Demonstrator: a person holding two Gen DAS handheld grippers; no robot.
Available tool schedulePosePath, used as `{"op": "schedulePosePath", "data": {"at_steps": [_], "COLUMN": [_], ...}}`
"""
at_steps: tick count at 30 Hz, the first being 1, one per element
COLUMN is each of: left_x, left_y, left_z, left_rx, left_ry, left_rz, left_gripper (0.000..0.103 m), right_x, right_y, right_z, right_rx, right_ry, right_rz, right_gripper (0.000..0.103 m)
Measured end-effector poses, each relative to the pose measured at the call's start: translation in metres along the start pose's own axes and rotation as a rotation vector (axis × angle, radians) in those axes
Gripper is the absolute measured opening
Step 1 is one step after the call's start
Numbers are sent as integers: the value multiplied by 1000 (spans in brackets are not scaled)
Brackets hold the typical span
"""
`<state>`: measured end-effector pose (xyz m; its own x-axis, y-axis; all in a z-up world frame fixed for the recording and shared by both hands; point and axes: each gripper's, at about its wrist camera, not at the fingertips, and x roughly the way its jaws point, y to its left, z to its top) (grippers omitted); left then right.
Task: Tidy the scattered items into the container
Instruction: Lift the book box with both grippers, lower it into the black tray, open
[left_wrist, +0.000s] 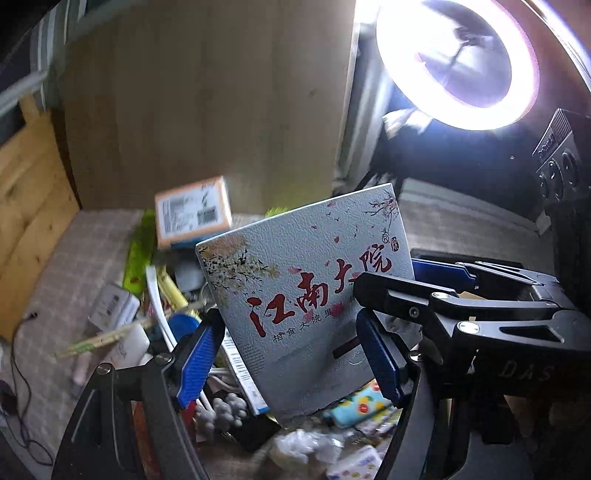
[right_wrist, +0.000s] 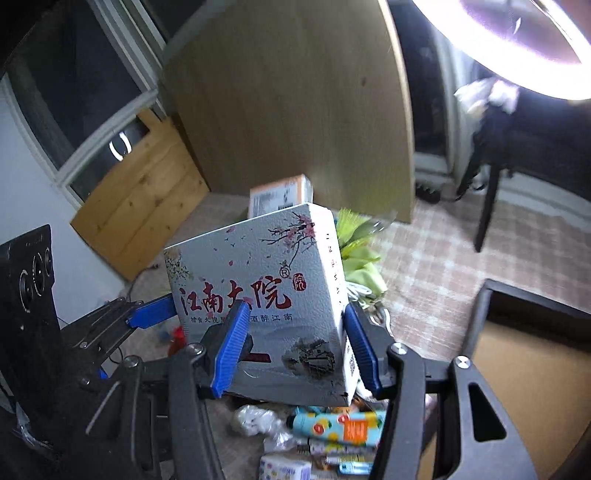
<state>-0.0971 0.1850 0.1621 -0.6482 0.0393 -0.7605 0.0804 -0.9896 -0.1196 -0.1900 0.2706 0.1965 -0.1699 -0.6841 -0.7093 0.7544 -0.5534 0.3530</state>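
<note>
A grey-white box (left_wrist: 295, 280) printed with red characters and blossom hangs tilted above the clutter. My left gripper (left_wrist: 286, 360) is shut on its lower part, one blue pad on the barcode side and the other on the printed face. In the right wrist view the same box (right_wrist: 258, 266) sits in my right gripper (right_wrist: 295, 349), which is shut on it, pads on the front face and the narrow side. The right gripper (left_wrist: 391, 277) clamps the box's right edge. A black-rimmed open container (right_wrist: 517, 302) lies to the right. Below lie a fruit-print tube (right_wrist: 340, 424) and a tissue packet (right_wrist: 284, 469).
An orange-and-white carton (left_wrist: 192, 210), green wrapping (right_wrist: 354, 251), chopsticks (left_wrist: 103, 339) and small packets litter the checked cloth. A wooden board (left_wrist: 207, 103) stands behind. A lit ring light (left_wrist: 458, 62) and a black speaker (left_wrist: 557, 173) are close by. A cable (left_wrist: 18, 369) trails at the left.
</note>
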Motion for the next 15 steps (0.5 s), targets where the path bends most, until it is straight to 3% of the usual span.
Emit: {"op": "schedulePosePath", "data": {"at_steps": [5, 15], "left_x": [-29, -56], "left_y": [-32, -108], "left_z": [3, -5], "left_rx": [69, 214], "left_ry": [-56, -78], "left_rz": [-40, -176], "left_gripper": [71, 71], "right_x": [-50, -138], "right_y": [-4, -44], "right_z": [-13, -55], "right_rx": [23, 117], "right_ry": [-64, -143], "right_rz": [-35, -154], "right_gripper": [53, 53]}}
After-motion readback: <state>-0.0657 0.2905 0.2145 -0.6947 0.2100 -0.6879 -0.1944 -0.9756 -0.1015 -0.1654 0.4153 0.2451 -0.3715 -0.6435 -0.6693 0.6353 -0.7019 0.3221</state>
